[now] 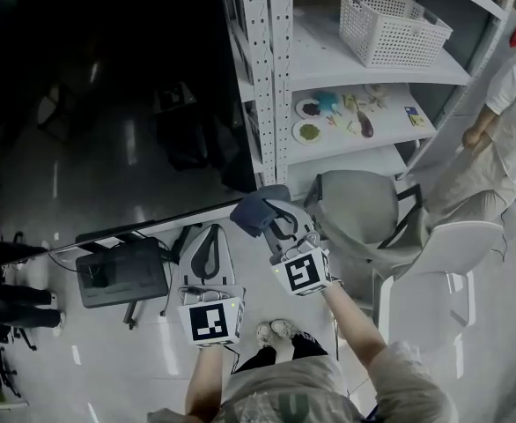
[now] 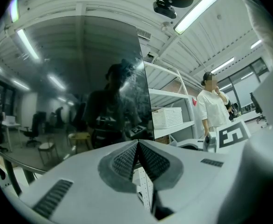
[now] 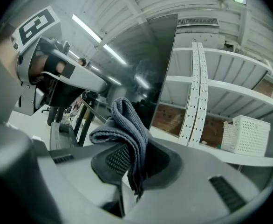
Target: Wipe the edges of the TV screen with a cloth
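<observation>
White metal shelving [image 1: 267, 77] behind, right gripper [image 3: 132, 164] clamps folded grey cloth [image 3: 122, 120] by large black TV screen [image 1: 108, 86] edge, ready to press; left gripper [image 2: 137, 155] closed, empty

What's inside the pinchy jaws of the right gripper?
A folded grey cloth, clamped by the right gripper. Its top bunches out above the jaws; the part squeezed between them is covered.

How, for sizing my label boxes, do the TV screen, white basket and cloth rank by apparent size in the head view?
1. TV screen, largest by far.
2. white basket.
3. cloth, smallest, though nearer the camera.
</observation>
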